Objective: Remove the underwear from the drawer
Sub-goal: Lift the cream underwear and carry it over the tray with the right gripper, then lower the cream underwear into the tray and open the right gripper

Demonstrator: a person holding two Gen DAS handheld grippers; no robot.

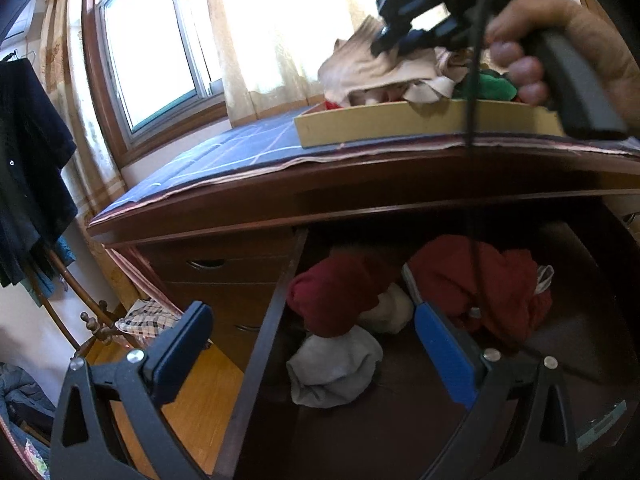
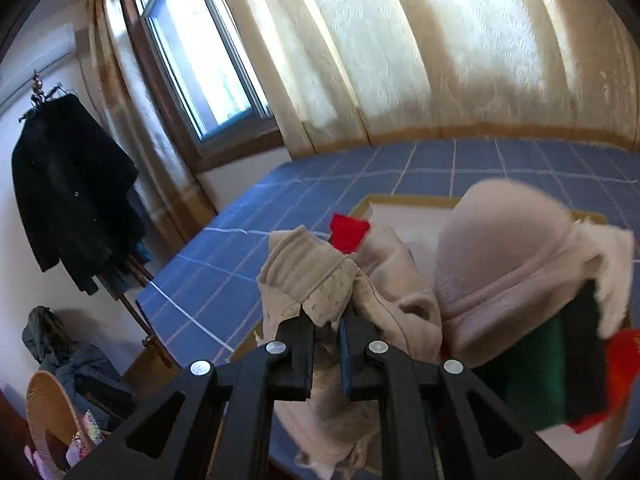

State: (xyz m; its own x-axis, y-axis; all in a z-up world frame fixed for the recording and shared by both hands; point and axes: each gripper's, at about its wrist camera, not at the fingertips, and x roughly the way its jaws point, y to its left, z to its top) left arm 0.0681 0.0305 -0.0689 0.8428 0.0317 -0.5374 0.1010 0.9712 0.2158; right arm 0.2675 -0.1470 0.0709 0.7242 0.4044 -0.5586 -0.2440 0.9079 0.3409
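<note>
The open wooden drawer (image 1: 262, 344) holds dark red garments (image 1: 332, 296), another red one (image 1: 492, 280) and pale grey underwear (image 1: 336, 368). My left gripper (image 1: 316, 340) hangs open over the drawer with nothing between its fingers. A hand holds my right gripper (image 1: 386, 42) above the tan tray (image 1: 400, 126) on the dresser top. In the right wrist view the right gripper (image 2: 326, 316) is shut on a beige piece of underwear (image 2: 316, 280), which droops over the pile. A beige bra (image 2: 504, 252) and green (image 2: 532, 364) and red (image 2: 348, 232) garments lie in the tray (image 2: 404, 200).
A blue tiled cloth (image 1: 224, 156) covers the dresser top under a curtained window (image 1: 152, 48). Closed drawers (image 1: 224, 276) sit left of the open one. A coat rack with dark clothes (image 2: 76, 184) and a wicker basket (image 2: 48, 412) stand at the left on the wooden floor.
</note>
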